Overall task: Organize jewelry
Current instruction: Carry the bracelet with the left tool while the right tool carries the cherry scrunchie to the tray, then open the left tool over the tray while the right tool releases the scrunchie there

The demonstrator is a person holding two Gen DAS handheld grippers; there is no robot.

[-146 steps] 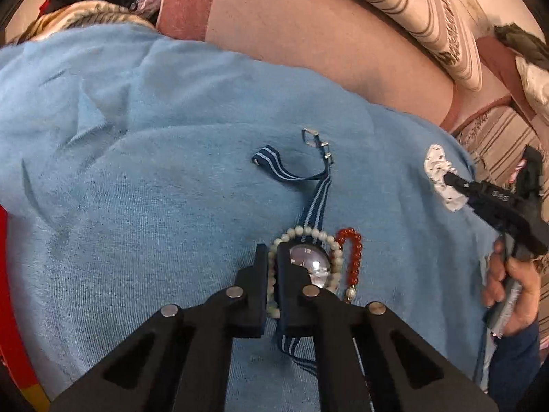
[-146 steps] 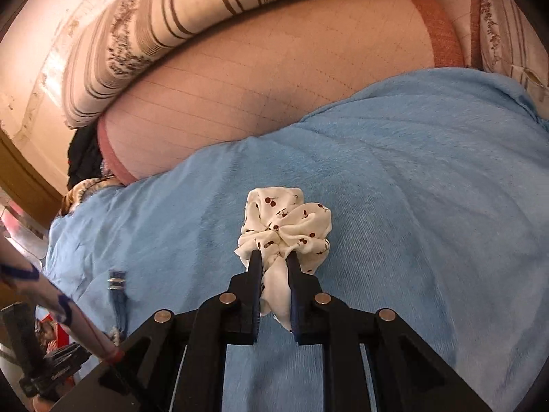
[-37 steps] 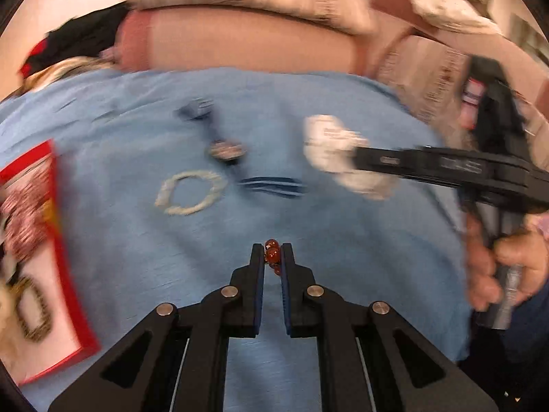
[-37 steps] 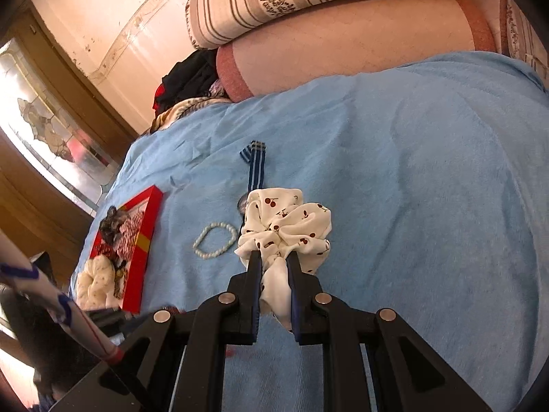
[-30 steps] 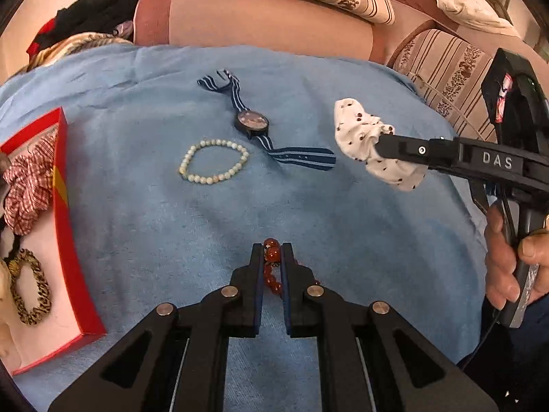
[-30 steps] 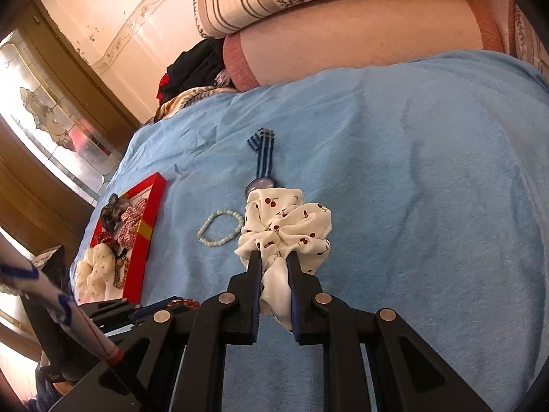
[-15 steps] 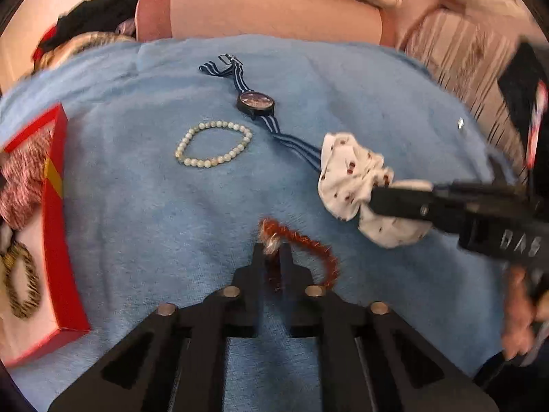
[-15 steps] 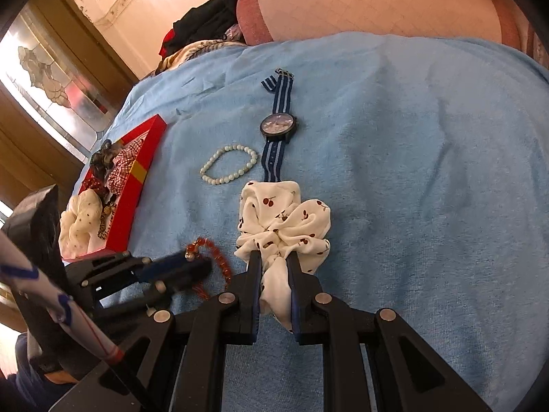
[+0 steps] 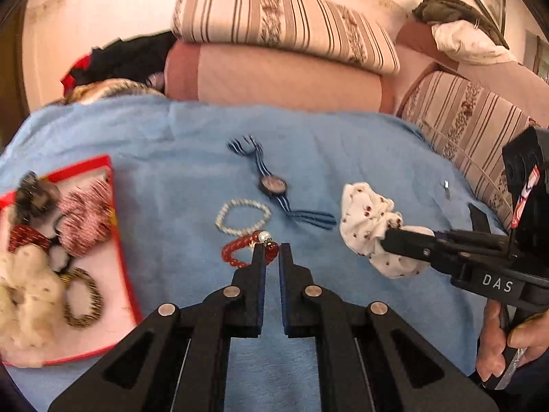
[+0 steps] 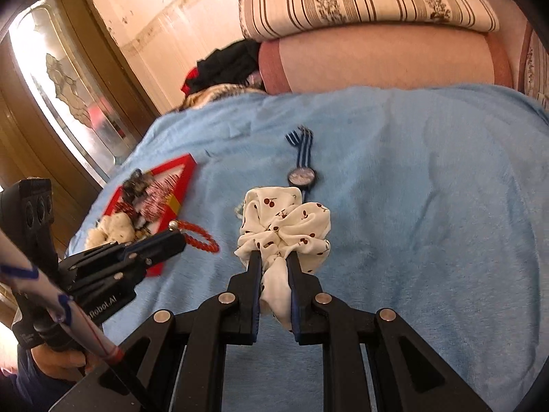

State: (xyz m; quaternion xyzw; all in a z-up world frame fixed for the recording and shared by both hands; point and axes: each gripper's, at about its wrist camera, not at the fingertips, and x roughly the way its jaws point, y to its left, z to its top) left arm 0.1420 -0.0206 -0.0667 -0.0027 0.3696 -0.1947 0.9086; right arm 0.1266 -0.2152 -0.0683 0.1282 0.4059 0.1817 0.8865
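Note:
My left gripper (image 9: 271, 252) is shut on a red bead bracelet (image 9: 236, 250) and holds it over the blue blanket (image 9: 171, 158); the bracelet also shows in the right wrist view (image 10: 200, 235). My right gripper (image 10: 274, 261) is shut on a white cherry-print scrunchie (image 10: 284, 219), which also shows in the left wrist view (image 9: 370, 216). A white pearl bracelet (image 9: 242, 218) and a blue-striped watch (image 9: 272, 185) lie on the blanket ahead. A red tray (image 9: 120, 250) at the left holds several scrunchies and hair ties.
Striped pillows (image 9: 281, 24) and a pink bolster (image 9: 274, 79) stand beyond the blanket. Dark clothes (image 9: 120, 58) lie at the back left. A wooden mirrored door (image 10: 68, 96) is on the left of the right wrist view.
My left gripper has lifted and pulled back with the red bracelet, so more of the room shows. The right gripper keeps its hold on the scrunchie and has risen too.

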